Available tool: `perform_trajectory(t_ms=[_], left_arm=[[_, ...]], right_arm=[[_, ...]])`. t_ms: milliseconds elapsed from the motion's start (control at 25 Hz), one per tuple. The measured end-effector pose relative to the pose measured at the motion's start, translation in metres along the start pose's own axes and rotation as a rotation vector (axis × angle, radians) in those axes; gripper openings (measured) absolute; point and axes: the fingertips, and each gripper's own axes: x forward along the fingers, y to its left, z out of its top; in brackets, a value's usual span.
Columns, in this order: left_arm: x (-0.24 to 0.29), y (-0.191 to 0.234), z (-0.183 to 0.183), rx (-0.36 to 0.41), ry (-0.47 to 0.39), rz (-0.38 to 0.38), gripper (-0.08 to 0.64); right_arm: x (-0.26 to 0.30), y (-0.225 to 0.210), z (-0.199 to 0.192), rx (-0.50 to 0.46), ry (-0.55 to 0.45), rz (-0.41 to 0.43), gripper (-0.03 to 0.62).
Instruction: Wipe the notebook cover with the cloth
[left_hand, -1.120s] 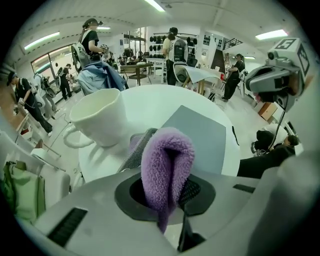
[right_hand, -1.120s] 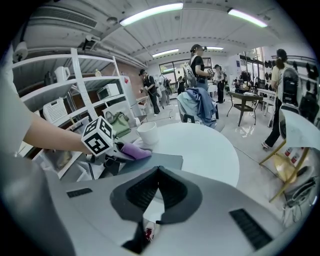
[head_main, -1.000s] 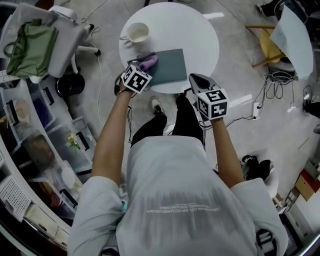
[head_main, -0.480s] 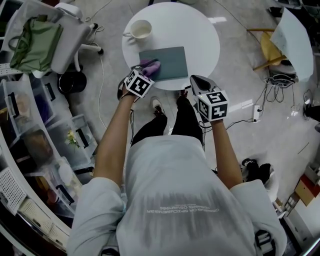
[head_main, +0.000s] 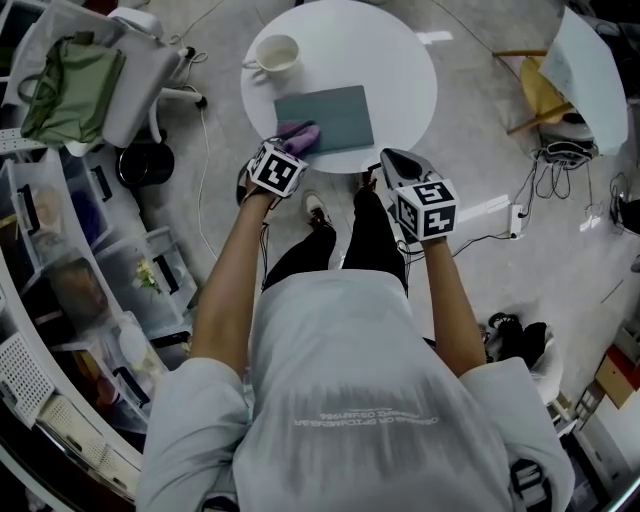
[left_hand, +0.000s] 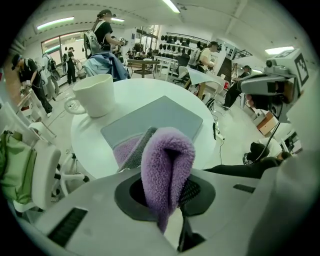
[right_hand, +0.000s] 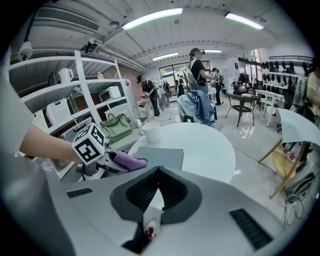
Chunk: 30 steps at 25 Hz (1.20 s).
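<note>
A grey-blue notebook (head_main: 330, 115) (left_hand: 160, 117) (right_hand: 162, 157) lies flat on the round white table (head_main: 400, 70). My left gripper (head_main: 295, 145) is shut on a fluffy purple cloth (head_main: 301, 134) (left_hand: 167, 162) (right_hand: 127, 161), whose free end rests on the notebook's near-left corner. My right gripper (head_main: 393, 163) hangs just off the table's near edge, to the right of the notebook and above the person's leg. Its jaws are shut and hold nothing.
A white mug (head_main: 277, 53) (left_hand: 95, 94) stands at the table's far left, behind the notebook. An office chair with a green bag (head_main: 70, 75) and shelves of bins (head_main: 60, 280) are on the left. Cables (head_main: 560, 170) and a yellow chair (head_main: 540, 95) are to the right.
The left gripper has drawn the cloth from the notebook's far-left part toward its near-left corner. The right gripper has stayed put.
</note>
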Motion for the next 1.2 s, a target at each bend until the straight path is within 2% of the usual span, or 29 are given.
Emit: perform_trajectory(t_ms=[120,320,520,760,840,960,1200], left_arm=[[-0.001,-0.007,-0.002,-0.047,0.022,-0.017,0.06],[-0.006,-0.006,-0.001,-0.068,0.043,0.015,0.06],[-0.003,-0.019,-0.003,-0.104,0.036,-0.02,0.06],[0.014,-0.057,-0.001,-0.138,0.069,-0.121,0.061],[0.02,-0.07,-0.001,-0.126,0.063,-0.137,0.06],[0.021,-0.088,0.003,-0.069,0.033,-0.163,0.061],[0.003,-0.125,0.04,0.012,-0.105,-0.238,0.061]], right_arm=[[-0.001,-0.004,-0.003,0.009,-0.001,-0.004,0.0],[-0.002,-0.005,-0.005,0.02,-0.006,-0.004,0.0],[-0.005,-0.005,-0.006,0.026,-0.009,-0.009,0.0],[-0.014,-0.01,-0.007,0.031,-0.021,-0.028,0.0],[-0.018,-0.01,-0.008,0.034,-0.026,-0.04,0.0],[-0.028,-0.012,-0.004,0.036,-0.039,-0.062,0.0],[-0.06,-0.033,0.015,0.028,-0.083,-0.12,0.0]])
